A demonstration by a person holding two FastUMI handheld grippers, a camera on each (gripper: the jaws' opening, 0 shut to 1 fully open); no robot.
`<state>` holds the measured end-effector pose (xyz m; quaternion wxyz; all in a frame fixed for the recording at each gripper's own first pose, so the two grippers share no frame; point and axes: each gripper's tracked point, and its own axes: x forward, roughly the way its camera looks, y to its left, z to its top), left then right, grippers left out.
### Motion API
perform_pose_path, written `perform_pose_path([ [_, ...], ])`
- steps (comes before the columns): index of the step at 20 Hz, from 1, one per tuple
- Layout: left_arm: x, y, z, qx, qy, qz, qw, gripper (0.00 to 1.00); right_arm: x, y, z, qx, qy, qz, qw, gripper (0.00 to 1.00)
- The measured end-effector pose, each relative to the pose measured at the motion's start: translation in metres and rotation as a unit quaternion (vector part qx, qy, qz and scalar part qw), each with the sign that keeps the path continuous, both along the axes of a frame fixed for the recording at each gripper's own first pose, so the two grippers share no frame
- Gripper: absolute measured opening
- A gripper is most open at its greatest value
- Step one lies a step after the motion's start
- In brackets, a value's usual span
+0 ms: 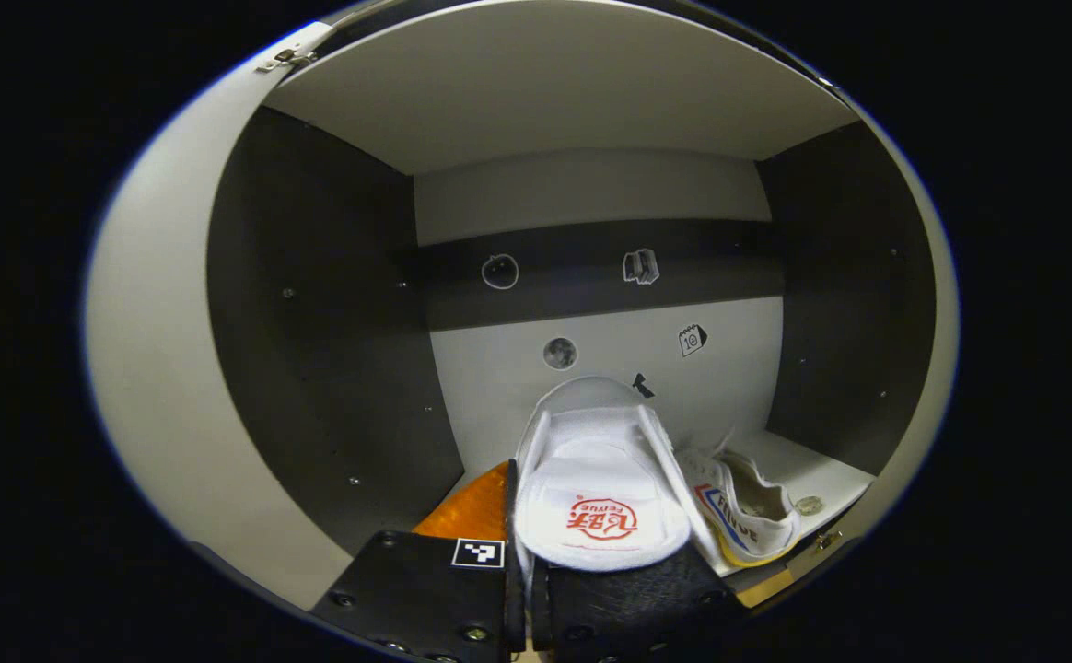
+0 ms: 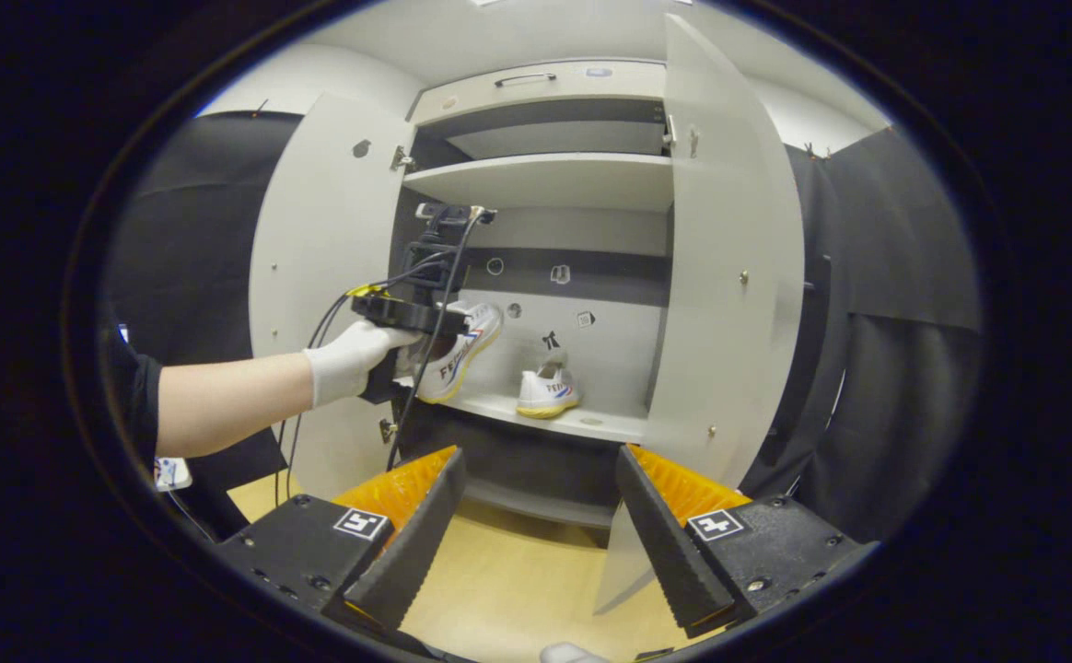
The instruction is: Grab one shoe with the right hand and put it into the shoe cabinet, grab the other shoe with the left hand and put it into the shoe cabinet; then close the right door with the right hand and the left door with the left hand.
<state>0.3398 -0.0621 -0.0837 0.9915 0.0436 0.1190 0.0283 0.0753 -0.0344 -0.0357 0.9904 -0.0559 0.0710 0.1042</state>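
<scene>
One shoe [image 2: 547, 390] already stands on the cabinet shelf [image 2: 591, 422] at frame centre, the left gripper [image 1: 527, 552] pinches the second shoe [image 1: 596, 488] inside, right gripper [image 2: 541, 525] spread, both doors unclosed

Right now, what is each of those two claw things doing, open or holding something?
Left gripper: shut on the shoe, carrying it into the cabinet.
Right gripper: open, holding nothing, in front of the cabinet.
</scene>
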Motion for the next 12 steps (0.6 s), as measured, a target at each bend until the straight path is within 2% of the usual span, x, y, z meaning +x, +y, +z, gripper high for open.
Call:
perform_pose_path([
  [5, 0.041, -0.007, -0.053, 0.012, 0.064, -0.001, 0.998, 0.12, 0.003, 0.000, -0.009, -0.002, 0.016, 0.001, 1.000, 1.00],
  [11, 0.049, -0.004, -0.092, 0.019, 0.151, -0.006, 0.988, 0.13, 0.009, -0.001, -0.016, 0.007, 0.032, 0.001, 0.999, 1.00],
  [12, 0.047, -0.006, -0.099, 0.015, 0.167, -0.009, 0.986, 0.17, 0.010, -0.001, -0.016, 0.008, 0.034, 0.002, 0.999, 1.00],
])
